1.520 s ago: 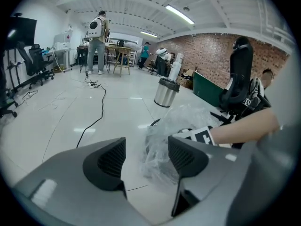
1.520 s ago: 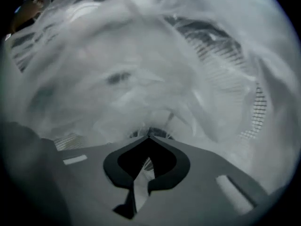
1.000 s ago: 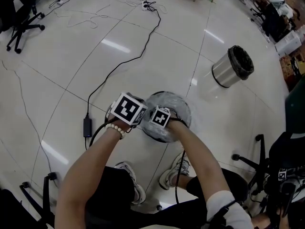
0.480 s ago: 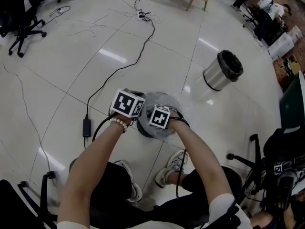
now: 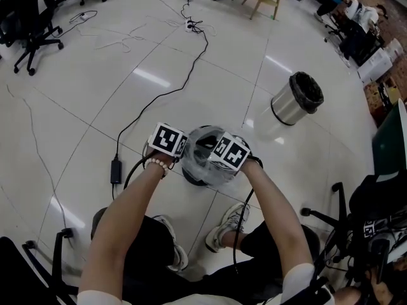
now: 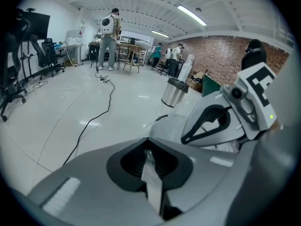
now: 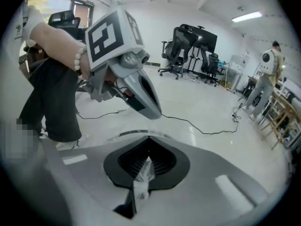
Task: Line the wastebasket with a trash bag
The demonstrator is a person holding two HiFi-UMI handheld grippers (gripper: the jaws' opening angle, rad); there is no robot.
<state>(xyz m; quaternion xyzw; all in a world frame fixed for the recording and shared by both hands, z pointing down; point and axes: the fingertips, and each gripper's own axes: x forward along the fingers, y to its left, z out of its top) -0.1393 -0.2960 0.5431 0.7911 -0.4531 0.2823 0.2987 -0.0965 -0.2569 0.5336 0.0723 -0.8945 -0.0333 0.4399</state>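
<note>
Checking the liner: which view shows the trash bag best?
The head view: the clear trash bag is held open over the wastebasket. The left gripper view shows only a strip pinched in the left claw; the right gripper view, a crumpled bit in the right claw.

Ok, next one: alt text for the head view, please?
Seen from above, a person's left gripper and right gripper each pinch a clear trash bag, bunched over a small round wastebasket on a glossy tiled floor. A steel bin with a dark liner stands farther off to the right, and a black cable runs across the floor.
</note>
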